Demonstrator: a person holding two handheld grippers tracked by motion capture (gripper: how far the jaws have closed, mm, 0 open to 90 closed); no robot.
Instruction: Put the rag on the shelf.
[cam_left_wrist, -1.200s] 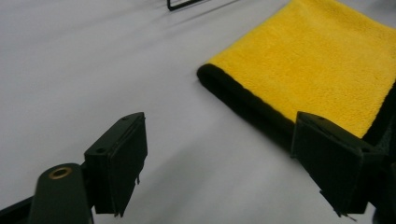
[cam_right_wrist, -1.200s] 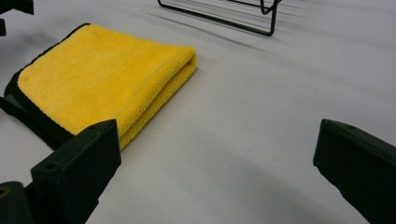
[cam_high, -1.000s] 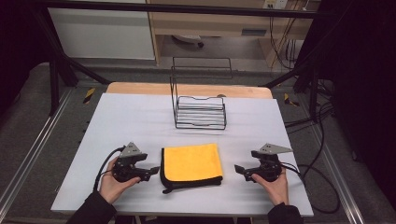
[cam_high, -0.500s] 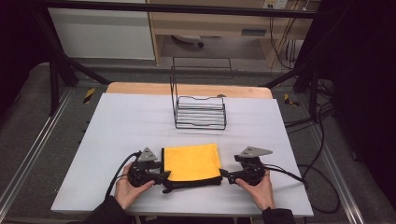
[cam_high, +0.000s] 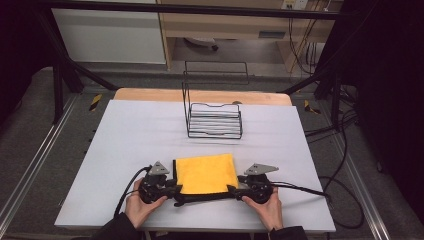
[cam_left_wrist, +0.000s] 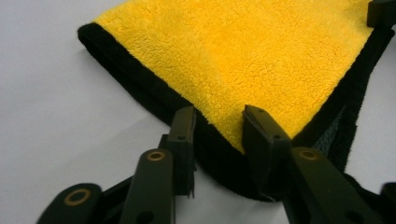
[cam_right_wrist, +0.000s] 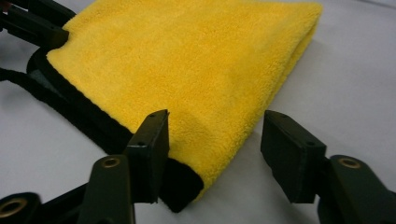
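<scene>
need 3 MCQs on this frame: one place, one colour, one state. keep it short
1. Where does the wire rack stand relative to the folded towel?
A. Beyond it, toward the table's far edge
B. On top of it
C. To its left, by the left hand-held gripper

2. What colour is the towel's top face?
A. Blue
B. Yellow with a black border
C. White

3. How does the right hand-held gripper stand at the towel's near corner?
A. Jaws either side of the corner, one of them clear of the cloth
B. Lifted high above the rack
C. Clamped on the rack's wire

Answers:
1 A: the high view shows the rack farther up the table, apart from the towel.
2 B: yellow pile and black edging show in both gripper views.
3 A: the right gripper view shows a gap between one jaw and the cloth.
</scene>
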